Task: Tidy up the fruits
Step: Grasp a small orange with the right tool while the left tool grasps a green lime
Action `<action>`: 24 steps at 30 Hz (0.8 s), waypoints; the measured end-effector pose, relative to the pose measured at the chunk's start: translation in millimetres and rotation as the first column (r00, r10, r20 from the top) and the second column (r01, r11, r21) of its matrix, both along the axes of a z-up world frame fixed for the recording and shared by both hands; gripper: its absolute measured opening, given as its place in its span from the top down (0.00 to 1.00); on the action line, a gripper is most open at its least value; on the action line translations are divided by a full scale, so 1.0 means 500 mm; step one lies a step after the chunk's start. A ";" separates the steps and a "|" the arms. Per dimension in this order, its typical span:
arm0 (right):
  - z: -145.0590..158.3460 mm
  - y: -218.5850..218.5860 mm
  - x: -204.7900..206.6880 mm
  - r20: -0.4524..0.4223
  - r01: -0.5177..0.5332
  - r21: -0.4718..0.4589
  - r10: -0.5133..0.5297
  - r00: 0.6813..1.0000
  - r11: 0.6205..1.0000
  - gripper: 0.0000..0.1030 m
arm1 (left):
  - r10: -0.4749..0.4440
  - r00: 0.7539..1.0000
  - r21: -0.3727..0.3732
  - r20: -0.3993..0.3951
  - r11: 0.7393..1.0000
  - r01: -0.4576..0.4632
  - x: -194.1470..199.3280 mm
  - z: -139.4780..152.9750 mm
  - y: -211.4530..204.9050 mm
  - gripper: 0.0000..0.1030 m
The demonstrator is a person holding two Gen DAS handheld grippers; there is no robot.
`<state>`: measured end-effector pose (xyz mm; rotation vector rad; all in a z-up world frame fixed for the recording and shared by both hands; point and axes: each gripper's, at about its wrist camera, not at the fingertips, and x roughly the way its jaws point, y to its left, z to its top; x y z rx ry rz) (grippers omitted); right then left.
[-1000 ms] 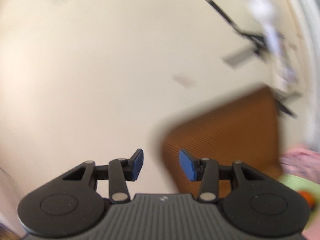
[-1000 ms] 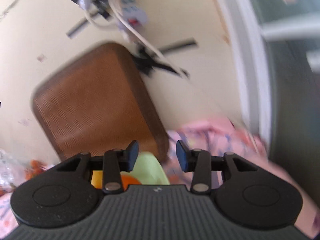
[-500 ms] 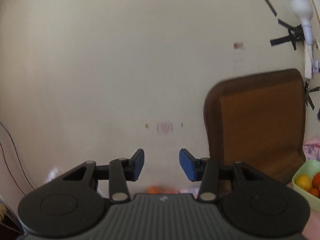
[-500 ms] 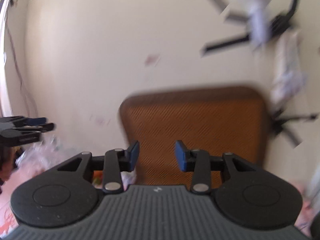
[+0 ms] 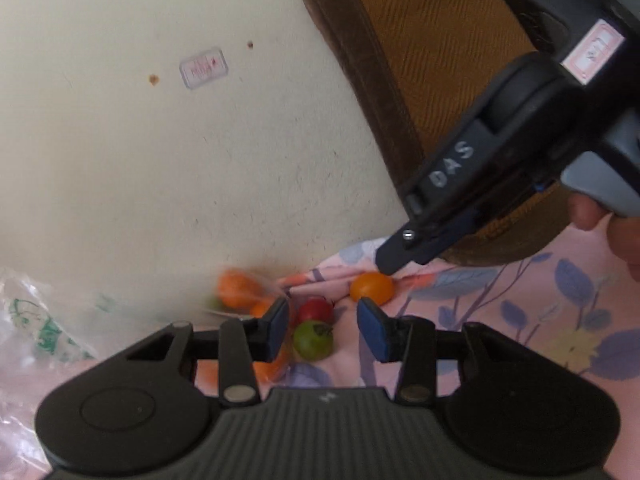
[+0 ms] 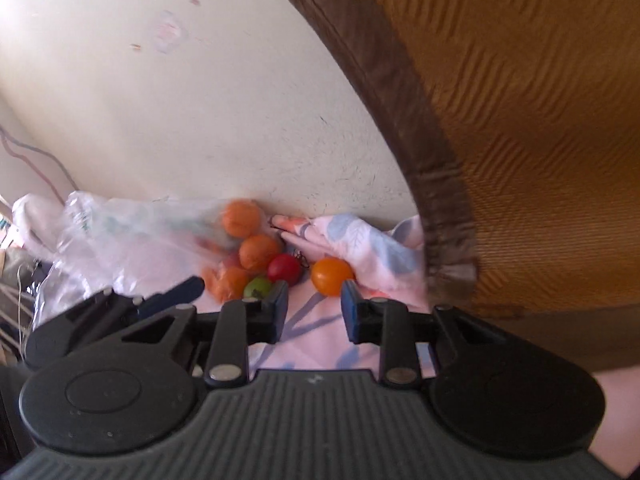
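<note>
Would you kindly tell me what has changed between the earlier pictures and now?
Both grippers swung down from the wall toward the fruit on the flowered cloth: the left gripper now frames the green fruit, the right gripper nears the orange fruit, its jaws narrowed and empty. Nothing was gripped. The left jaws' gap and the chair stayed.
</note>
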<state>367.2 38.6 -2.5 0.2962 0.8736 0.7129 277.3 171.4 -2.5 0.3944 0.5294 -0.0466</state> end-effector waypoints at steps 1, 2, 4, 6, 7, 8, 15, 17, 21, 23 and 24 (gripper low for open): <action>-0.006 0.011 0.008 -0.005 0.004 0.000 -0.004 1.000 1.000 0.68 | -0.005 1.000 -0.001 -0.007 1.000 0.005 0.008 -0.008 0.001 0.62; -0.011 0.016 0.017 -0.009 0.009 -0.001 -0.009 1.000 1.000 0.67 | -0.007 1.000 0.010 -0.008 1.000 0.008 0.011 -0.013 -0.002 0.61; -0.016 0.028 0.029 0.001 0.012 -0.006 -0.012 1.000 1.000 0.67 | -0.014 1.000 0.048 -0.012 0.999 0.014 0.019 -0.025 -0.008 0.61; -0.020 0.041 0.031 0.026 0.009 -0.044 -0.008 1.000 0.999 0.67 | -0.014 0.999 0.075 -0.035 0.997 0.016 0.028 -0.043 -0.008 0.61; -0.027 0.048 0.034 0.033 0.007 -0.060 -0.006 0.999 0.998 0.67 | -0.006 0.998 0.072 -0.060 0.997 0.011 0.032 -0.049 -0.008 0.60; -0.034 0.050 0.037 0.033 0.007 -0.066 -0.005 0.999 0.998 0.67 | 0.002 0.998 0.056 -0.059 0.998 0.001 0.036 -0.046 -0.001 0.60; -0.065 0.064 0.052 -0.015 -0.005 -0.025 0.004 1.000 1.000 0.66 | 0.061 0.997 -0.030 -0.057 0.998 -0.062 0.045 -0.038 0.036 0.81; -0.062 0.074 0.031 0.030 -0.028 -0.063 0.030 0.999 0.998 0.69 | 0.049 0.997 -0.065 -0.060 0.996 -0.053 0.024 -0.033 0.037 0.85; -0.042 0.052 -0.017 0.109 -0.006 -0.092 0.016 0.994 0.996 0.70 | 0.008 0.998 -0.109 -0.060 0.994 -0.014 -0.043 -0.019 0.023 0.92; -0.025 0.021 -0.051 0.153 0.008 -0.075 0.004 0.988 0.997 0.70 | -0.012 0.998 -0.129 -0.062 0.992 0.004 -0.076 -0.013 0.010 0.92; -0.018 0.002 -0.070 0.168 0.013 -0.067 -0.001 0.986 0.998 0.70 | -0.026 0.998 -0.132 -0.063 0.991 0.018 -0.090 -0.012 0.003 0.92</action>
